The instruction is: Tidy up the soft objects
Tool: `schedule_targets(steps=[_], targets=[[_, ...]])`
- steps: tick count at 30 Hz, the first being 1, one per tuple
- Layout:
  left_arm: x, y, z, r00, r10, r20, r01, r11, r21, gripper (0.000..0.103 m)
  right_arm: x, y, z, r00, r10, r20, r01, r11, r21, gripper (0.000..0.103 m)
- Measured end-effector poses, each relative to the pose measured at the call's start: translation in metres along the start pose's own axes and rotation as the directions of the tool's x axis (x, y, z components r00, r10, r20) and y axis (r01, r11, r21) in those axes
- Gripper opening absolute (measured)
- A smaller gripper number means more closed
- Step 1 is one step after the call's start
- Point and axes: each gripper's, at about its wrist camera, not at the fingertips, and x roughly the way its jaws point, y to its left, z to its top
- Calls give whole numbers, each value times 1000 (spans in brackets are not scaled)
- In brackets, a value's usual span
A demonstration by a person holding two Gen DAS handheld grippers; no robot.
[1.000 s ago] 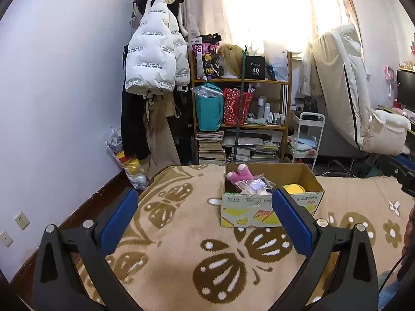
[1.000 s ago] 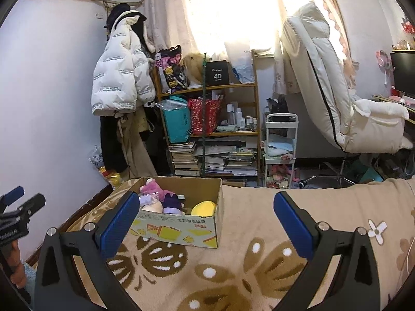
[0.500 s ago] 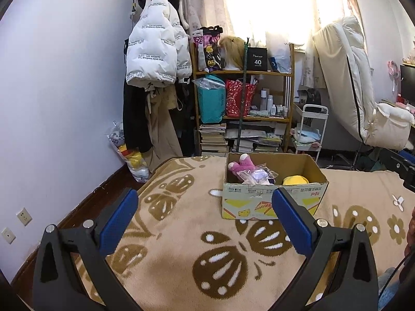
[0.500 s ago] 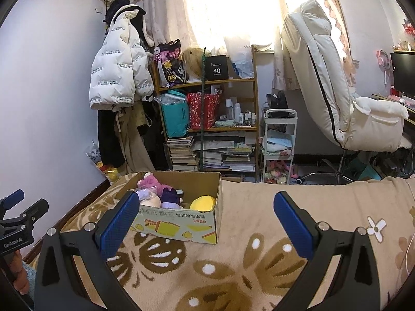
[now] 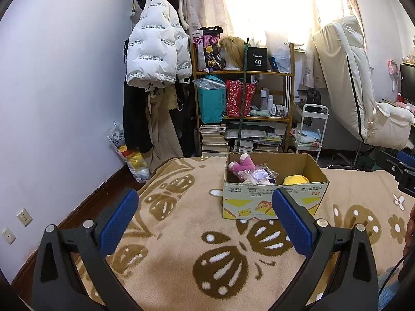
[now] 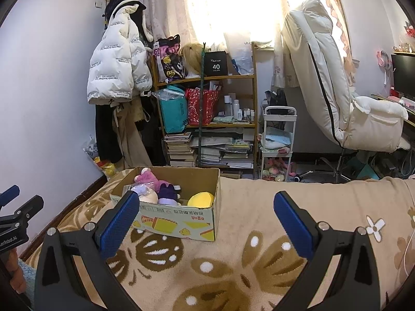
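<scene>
An open cardboard box (image 5: pixel 269 202) (image 6: pixel 179 220) stands on the tan patterned blanket (image 5: pixel 181 233). It holds a pink plush (image 5: pixel 241 164) (image 6: pixel 147 177), a bagged pale purple plush (image 5: pixel 258 175), a dark purple plush (image 6: pixel 167 193) and a yellow plush (image 5: pixel 295 180) (image 6: pixel 201 199). My left gripper (image 5: pixel 205 217) is open and empty, short of the box. My right gripper (image 6: pixel 205 217) is open and empty, to the right of the box.
A wooden shelf (image 5: pixel 243 98) with bags, bottles and stacked books stands behind the bed. Coats (image 5: pixel 155 51) hang at the left wall. A white cart (image 6: pixel 277 140) and a cream recliner chair (image 6: pixel 337 90) stand at the right.
Both grippers have drawn back and tilted slightly, so the box sits a little farther and lower in view. Both stay open and empty.
</scene>
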Motion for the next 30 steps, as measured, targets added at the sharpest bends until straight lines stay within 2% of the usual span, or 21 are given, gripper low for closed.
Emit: schedule_targets(steps=[19, 30], targets=[[-2, 1, -1, 1000, 15, 16, -15, 1000, 3, 101, 1, -3, 0, 1000, 3, 0, -3, 1000, 8, 103], [1, 1, -2, 1000, 10, -1, -10, 1000, 0, 101, 2, -7, -3, 1000, 3, -1, -2, 1000, 11, 103]])
